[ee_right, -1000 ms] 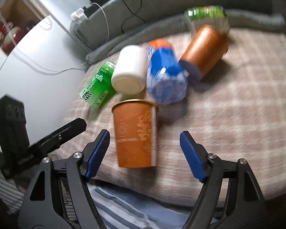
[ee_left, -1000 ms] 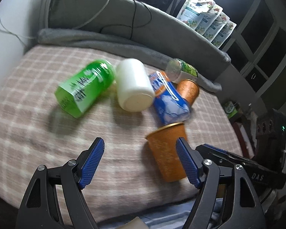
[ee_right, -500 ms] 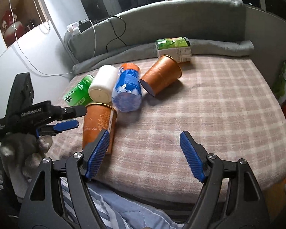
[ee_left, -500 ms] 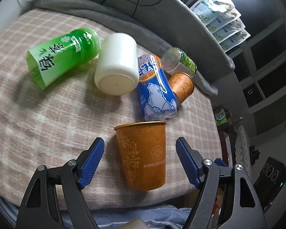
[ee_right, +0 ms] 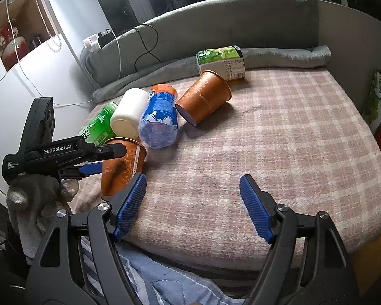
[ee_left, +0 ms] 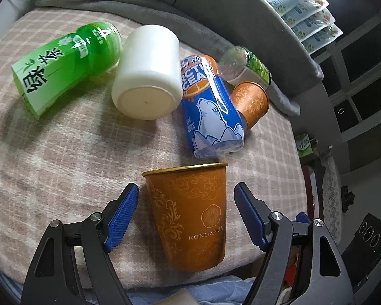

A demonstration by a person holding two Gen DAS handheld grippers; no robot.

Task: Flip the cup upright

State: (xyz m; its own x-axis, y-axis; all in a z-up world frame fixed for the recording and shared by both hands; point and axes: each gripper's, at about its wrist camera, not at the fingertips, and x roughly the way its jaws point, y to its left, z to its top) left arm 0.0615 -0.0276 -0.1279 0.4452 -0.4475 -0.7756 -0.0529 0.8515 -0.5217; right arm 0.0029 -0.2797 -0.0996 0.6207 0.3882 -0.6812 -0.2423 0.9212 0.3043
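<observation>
An orange paper cup (ee_left: 194, 216) stands upright, rim up, near the front edge of the checked blanket; it also shows in the right wrist view (ee_right: 122, 167). My left gripper (ee_left: 186, 214) is open with its blue pads on either side of the cup, not touching it. A second orange cup (ee_right: 203, 97) lies on its side further back, also in the left wrist view (ee_left: 251, 101). My right gripper (ee_right: 191, 206) is open and empty above the blanket, to the right of the upright cup.
A green bottle (ee_left: 63, 63), a white cup on its side (ee_left: 147, 76), a blue bottle (ee_left: 210, 109) and a green-labelled carton (ee_right: 221, 61) lie on the blanket (ee_right: 292, 139). A grey padded wall (ee_right: 228, 25) runs behind. The blanket's front edge is just below the grippers.
My left gripper swung in around the upright orange cup and moved closer. My right gripper pulled back and away to the right of it.
</observation>
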